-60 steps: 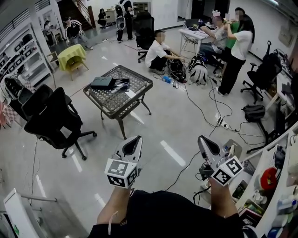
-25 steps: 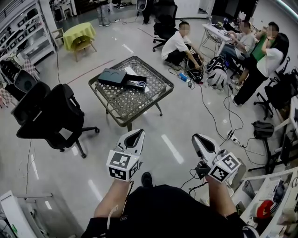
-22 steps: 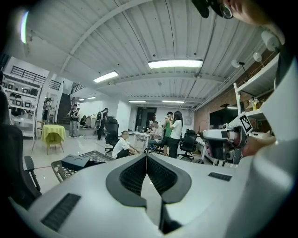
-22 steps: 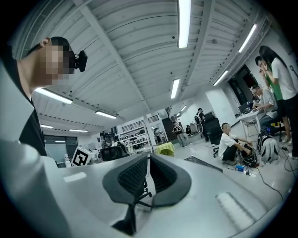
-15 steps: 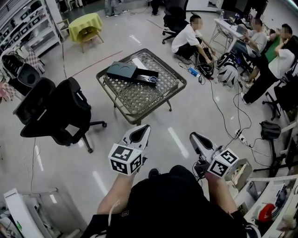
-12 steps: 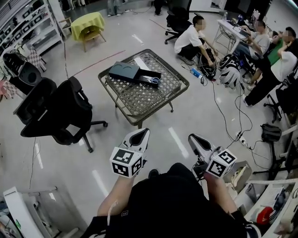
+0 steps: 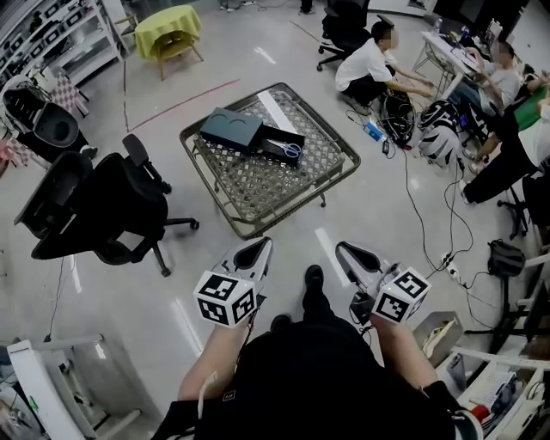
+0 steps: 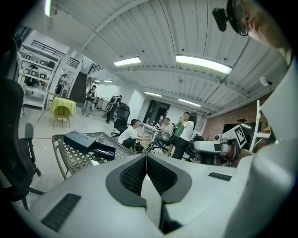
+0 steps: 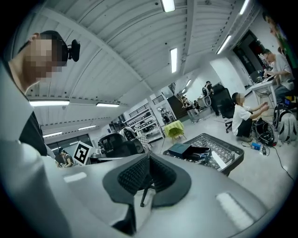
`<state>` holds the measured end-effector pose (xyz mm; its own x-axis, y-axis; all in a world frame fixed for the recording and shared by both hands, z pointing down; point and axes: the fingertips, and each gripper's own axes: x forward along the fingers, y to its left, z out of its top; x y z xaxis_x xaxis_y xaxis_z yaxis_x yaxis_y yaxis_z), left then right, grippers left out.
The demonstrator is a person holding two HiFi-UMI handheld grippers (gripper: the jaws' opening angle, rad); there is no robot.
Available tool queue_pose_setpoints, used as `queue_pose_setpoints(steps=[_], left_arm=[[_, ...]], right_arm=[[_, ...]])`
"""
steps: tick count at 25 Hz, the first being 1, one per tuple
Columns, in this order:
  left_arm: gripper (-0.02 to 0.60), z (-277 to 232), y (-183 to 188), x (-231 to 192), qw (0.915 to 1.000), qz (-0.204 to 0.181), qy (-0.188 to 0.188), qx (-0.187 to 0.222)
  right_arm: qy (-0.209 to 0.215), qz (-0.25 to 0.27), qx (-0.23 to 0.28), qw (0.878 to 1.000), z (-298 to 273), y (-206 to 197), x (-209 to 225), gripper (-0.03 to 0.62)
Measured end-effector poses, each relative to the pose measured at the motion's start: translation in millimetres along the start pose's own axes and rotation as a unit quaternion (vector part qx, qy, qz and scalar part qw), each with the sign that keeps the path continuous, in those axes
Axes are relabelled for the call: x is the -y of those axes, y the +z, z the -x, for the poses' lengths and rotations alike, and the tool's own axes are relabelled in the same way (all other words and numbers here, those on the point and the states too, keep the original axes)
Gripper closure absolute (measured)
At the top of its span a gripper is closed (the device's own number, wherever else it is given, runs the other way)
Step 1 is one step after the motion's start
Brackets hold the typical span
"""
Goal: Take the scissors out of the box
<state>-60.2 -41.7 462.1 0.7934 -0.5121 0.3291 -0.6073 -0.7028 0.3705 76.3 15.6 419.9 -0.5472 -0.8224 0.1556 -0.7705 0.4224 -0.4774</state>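
Blue-handled scissors [image 7: 290, 150] lie in an open black box [image 7: 277, 143] on a metal lattice table [image 7: 258, 185]. A dark lid [image 7: 231, 129] lies beside the box on its left. Both grippers are held over the floor, well short of the table's near edge. My left gripper [image 7: 258, 249] is shut with nothing in it, pads together [image 8: 146, 156]. My right gripper [image 7: 347, 253] is shut and empty too [image 9: 148, 159]. The left gripper view shows the box [image 8: 101, 149] far ahead. In the right gripper view the box [image 9: 199, 151] stands small on the table [image 9: 233, 160].
Two black office chairs [image 7: 103, 206] [image 7: 50, 129] stand left of the table. People sit on the floor and at a desk [image 7: 378, 60] beyond it, with bags and cables [image 7: 421, 215] on the floor. A yellow-covered table [image 7: 172, 21] is at the back. Shelving [image 7: 498, 387] is at the lower right.
The table with the box has come nearer and larger in the head view. Both grippers travelled toward it, still shut. A shoe now shows between them.
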Motion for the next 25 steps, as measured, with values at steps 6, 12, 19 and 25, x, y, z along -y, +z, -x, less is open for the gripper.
queue_pose_setpoints(steps=[6,12,19,25], left_arm=[[0.574,-69,21,-11,0.9997,-0.015,0.016,-0.01],[0.574,-135,41,-2,0.9991,-0.013,0.011,-0.038],[0.574,-165,50,-6,0.9981,0.0,0.051,-0.033],[0.574,-169,48,-53,0.9953,0.028,0.086,-0.036]], right_arm=[[0.021,-0.006,-0.02,1.0,-36,20,64,0.569],[0.04,-0.028,-0.07,0.996,-71,28,130,0.571],[0.083,-0.027,-0.102,0.991,-93,44,166,0.572],[0.079,-0.039,-0.119,0.989,-121,43,181,0.574]])
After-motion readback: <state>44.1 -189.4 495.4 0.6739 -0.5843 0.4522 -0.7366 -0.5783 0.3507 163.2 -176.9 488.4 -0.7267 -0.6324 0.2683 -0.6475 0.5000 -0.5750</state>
